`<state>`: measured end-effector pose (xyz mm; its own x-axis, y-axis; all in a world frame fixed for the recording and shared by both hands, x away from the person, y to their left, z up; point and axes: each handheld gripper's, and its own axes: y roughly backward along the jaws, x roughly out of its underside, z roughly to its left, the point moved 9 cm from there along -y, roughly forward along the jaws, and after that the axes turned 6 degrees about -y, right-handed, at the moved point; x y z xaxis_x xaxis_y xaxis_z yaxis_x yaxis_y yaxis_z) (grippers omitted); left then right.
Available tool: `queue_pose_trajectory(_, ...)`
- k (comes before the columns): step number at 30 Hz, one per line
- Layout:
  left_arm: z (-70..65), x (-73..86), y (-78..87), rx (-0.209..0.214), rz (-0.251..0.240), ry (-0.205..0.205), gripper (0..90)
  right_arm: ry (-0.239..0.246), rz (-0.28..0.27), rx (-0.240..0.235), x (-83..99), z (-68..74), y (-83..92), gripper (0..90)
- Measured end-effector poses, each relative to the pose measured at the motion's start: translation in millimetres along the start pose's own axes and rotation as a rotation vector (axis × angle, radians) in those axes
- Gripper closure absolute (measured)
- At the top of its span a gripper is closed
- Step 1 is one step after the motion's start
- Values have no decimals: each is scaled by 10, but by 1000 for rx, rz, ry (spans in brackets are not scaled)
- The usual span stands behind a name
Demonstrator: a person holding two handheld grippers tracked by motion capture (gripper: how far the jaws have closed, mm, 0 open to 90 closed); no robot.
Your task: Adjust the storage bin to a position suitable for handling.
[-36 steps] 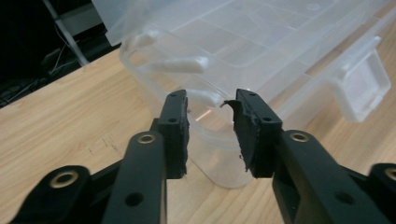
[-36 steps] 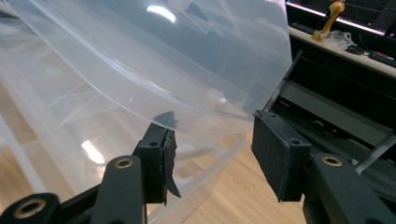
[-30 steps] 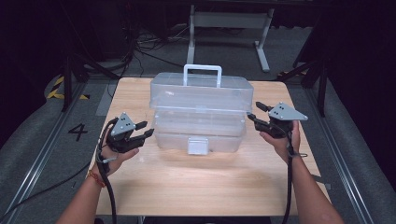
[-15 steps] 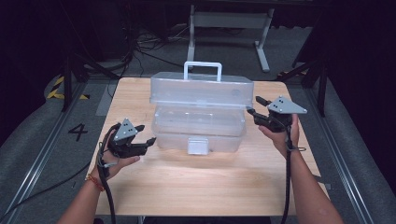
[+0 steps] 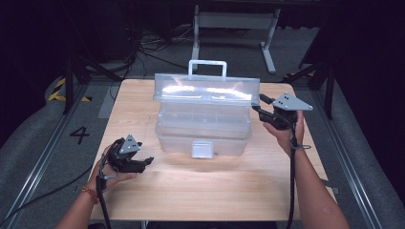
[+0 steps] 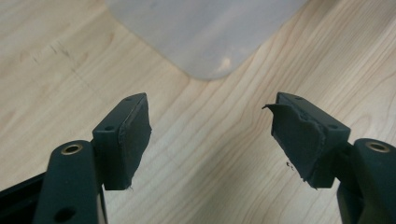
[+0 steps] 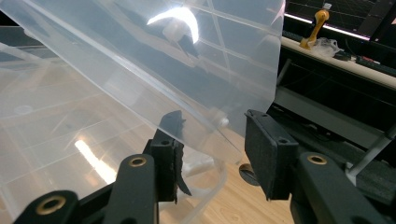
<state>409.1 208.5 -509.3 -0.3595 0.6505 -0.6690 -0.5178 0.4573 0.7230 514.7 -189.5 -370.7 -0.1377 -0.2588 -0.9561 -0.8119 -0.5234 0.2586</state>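
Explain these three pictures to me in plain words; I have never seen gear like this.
A person holds a hand-held claw in each hand at a wooden table. One picture looks down from above; the other two come from cameras riding on each claw. A clear plastic toolbox stands on the table, its lid partly raised. The right claw reaches to the lid's edge, with the edge between its jaws, which have just been closing. The left claw hangs low over bare wood, empty, its jaws just opened.

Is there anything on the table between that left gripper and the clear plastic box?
Nothing visible. Bare table lies between the left gripper and the box. Its jaws, which have just been opening, stand apart with nothing between them; in the left gripper view the box's corner sits just ahead.
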Motion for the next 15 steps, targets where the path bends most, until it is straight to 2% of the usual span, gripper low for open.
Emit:
queue_pose_trajectory(3,-9,132,-54,10,33,10,279,1,-3,-5,-16,5,-12,637)
queue_pose_trajectory(6,-30,216,-74,31,28,40,259,-6,-11,-7,-45,1,-26,656)
queue_pose_trajectory(8,-38,255,-78,32,21,61,252,-10,-13,-7,-61,-13,-34,659)
queue_pose_trajectory(13,-84,379,-91,47,35,73,237,-24,-24,-5,-111,-58,-67,669)
queue_pose_trajectory(15,-78,421,-77,45,16,93,234,-22,-27,2,-136,-73,-79,682)
